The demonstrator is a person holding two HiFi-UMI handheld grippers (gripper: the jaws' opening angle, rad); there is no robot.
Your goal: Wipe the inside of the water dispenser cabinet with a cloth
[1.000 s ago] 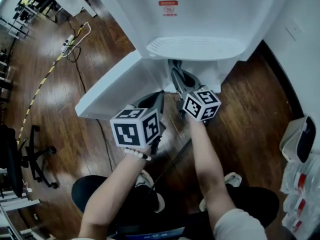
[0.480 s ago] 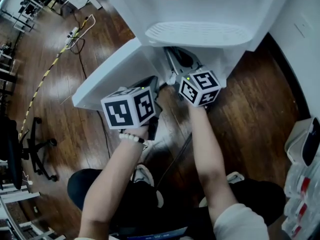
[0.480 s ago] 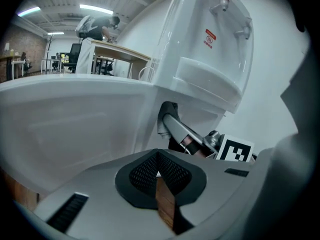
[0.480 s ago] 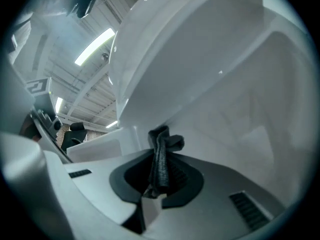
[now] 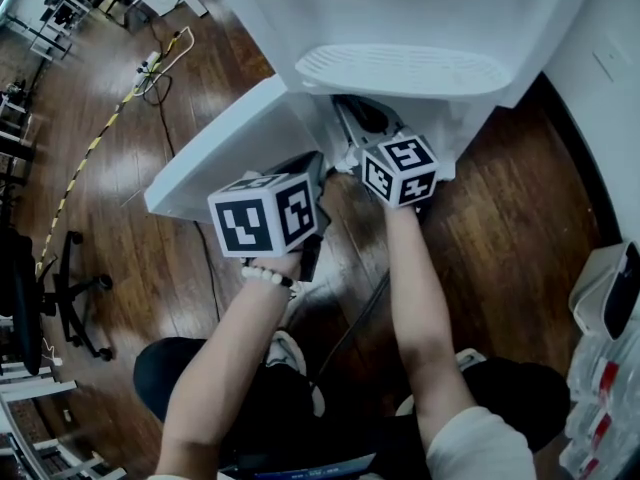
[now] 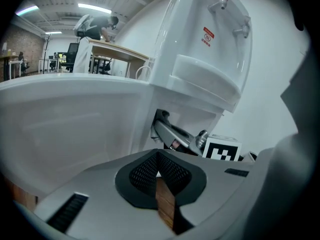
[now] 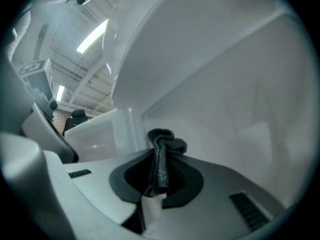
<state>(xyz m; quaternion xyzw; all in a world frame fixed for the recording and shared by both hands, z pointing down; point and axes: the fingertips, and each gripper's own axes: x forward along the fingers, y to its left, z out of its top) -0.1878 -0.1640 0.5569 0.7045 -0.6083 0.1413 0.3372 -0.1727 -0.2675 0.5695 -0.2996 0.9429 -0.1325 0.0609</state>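
Since a second ago both arms have pushed forward and up toward the water dispenser (image 5: pixel 430 13), and in the last half second they have barely shifted. The right forearm reaches straight ahead, its claw (image 7: pixel 159 146) inside the open cabinet (image 5: pixel 345 118) under the drip tray (image 5: pixel 400 70). Its jaws are pinched on a dark cloth (image 7: pixel 162 156), which bunches up past the tips in front of the white inner wall (image 7: pixel 240 99); whether the cloth touches that wall is hard to tell. The left forearm, with a bead bracelet (image 5: pixel 266 276) at the wrist, is held lower and further back, beside the swung-open cabinet door (image 5: pixel 225 153). The left claw (image 6: pixel 158 159) has its jaws pressed together with nothing between them, pointing toward the cabinet opening. The dispenser stands on a dark wooden floor (image 5: pixel 520 198) near a white wall. A power strip (image 5: pixel 148 68) with cables lies on the floor at left, and an office chair (image 5: pixel 40 303) stands further out.
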